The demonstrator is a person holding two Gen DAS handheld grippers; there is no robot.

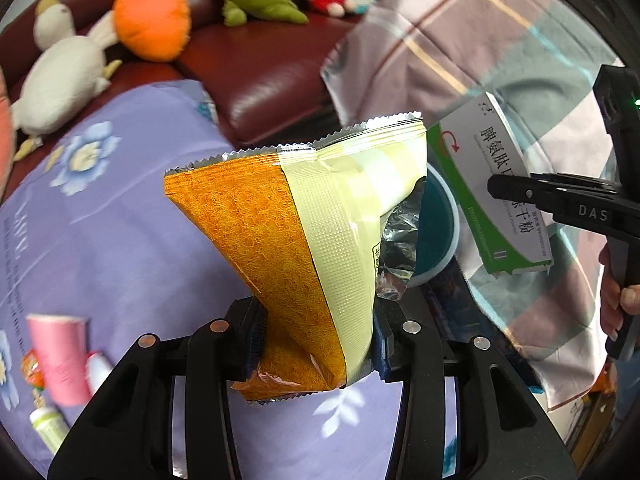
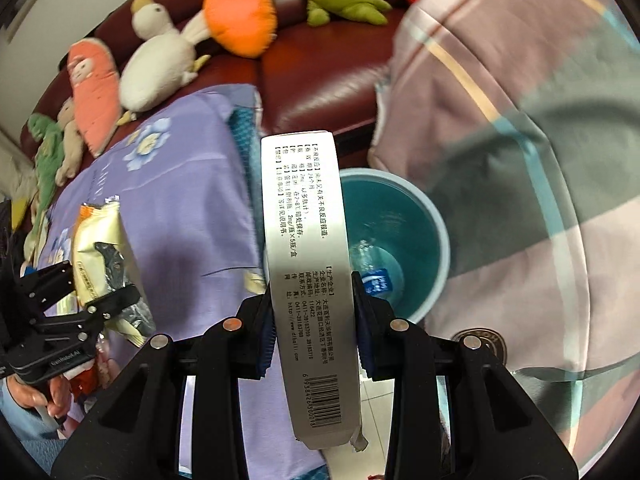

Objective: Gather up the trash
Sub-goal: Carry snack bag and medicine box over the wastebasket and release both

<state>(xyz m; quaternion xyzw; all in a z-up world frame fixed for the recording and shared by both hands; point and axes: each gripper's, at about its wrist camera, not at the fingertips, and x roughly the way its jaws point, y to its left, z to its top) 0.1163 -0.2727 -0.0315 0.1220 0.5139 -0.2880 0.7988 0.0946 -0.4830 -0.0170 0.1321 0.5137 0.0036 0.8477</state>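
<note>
My left gripper (image 1: 318,344) is shut on an orange and cream snack bag (image 1: 288,240), held up above the purple flowered sheet (image 1: 120,216). My right gripper (image 2: 314,324) is shut on a white and green medicine box (image 2: 306,240), held upright beside the rim of a blue trash bin (image 2: 436,240). A crushed plastic bottle (image 2: 374,276) lies in the bin. In the left wrist view the box (image 1: 492,184) and the right gripper (image 1: 516,192) are at the right, and the bin (image 1: 440,224) shows behind the bag. In the right wrist view the bag (image 2: 102,256) and the left gripper (image 2: 92,304) are at the left.
A pink cup (image 1: 60,356), a small white and green bottle (image 1: 48,426) and a wrapper (image 1: 32,372) lie on the sheet at lower left. Plush toys (image 1: 152,16) sit on the dark red sofa (image 1: 260,60). A plaid blanket (image 2: 520,120) covers the right side.
</note>
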